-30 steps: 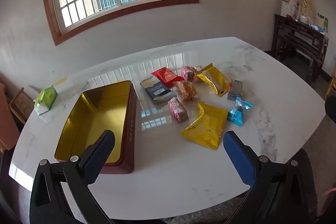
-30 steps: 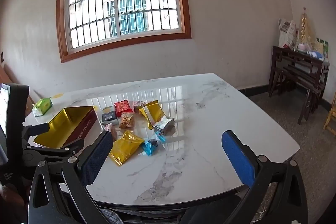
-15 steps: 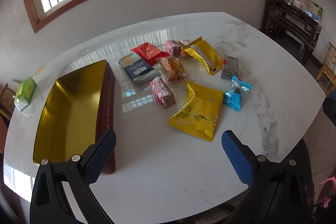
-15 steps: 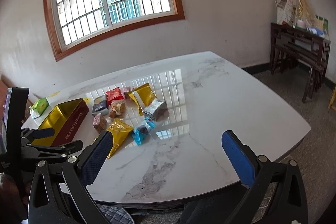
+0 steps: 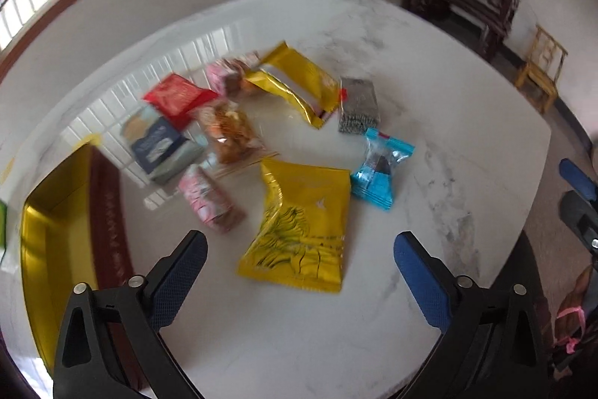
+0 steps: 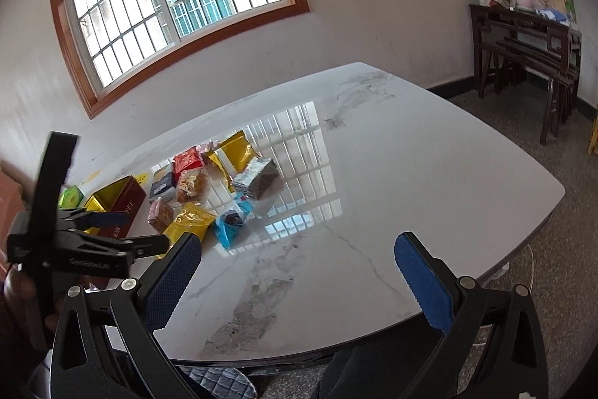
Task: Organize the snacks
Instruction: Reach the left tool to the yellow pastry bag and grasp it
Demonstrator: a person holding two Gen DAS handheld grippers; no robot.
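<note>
Several snack packs lie on the white marble table [image 5: 429,92]. In the left wrist view a flat gold pouch [image 5: 302,227] lies nearest, between my open left gripper's [image 5: 299,255] fingers and just beyond their tips. Around it are a blue candy pack [image 5: 377,171], a pink bar [image 5: 207,199], a grey pack [image 5: 358,105], a long gold pack [image 5: 295,83], a red pack [image 5: 175,96] and a navy pack [image 5: 159,146]. An open gold-lined red tin [image 5: 56,242] stands at the left. My right gripper [image 6: 299,260] is open and empty over the table's near edge.
A green box [image 6: 71,197] sits beyond the tin at the table's far left. A dark wooden side table [image 6: 523,43] with clutter stands against the right wall, and a small yellow stool [image 5: 542,66] stands near it. The left gripper [image 6: 104,234] shows in the right wrist view.
My left gripper has moved forward and right, down toward the flat gold pouch, and the tin has slid to the frame's left edge. My right gripper has tilted and moved closer to the table.
</note>
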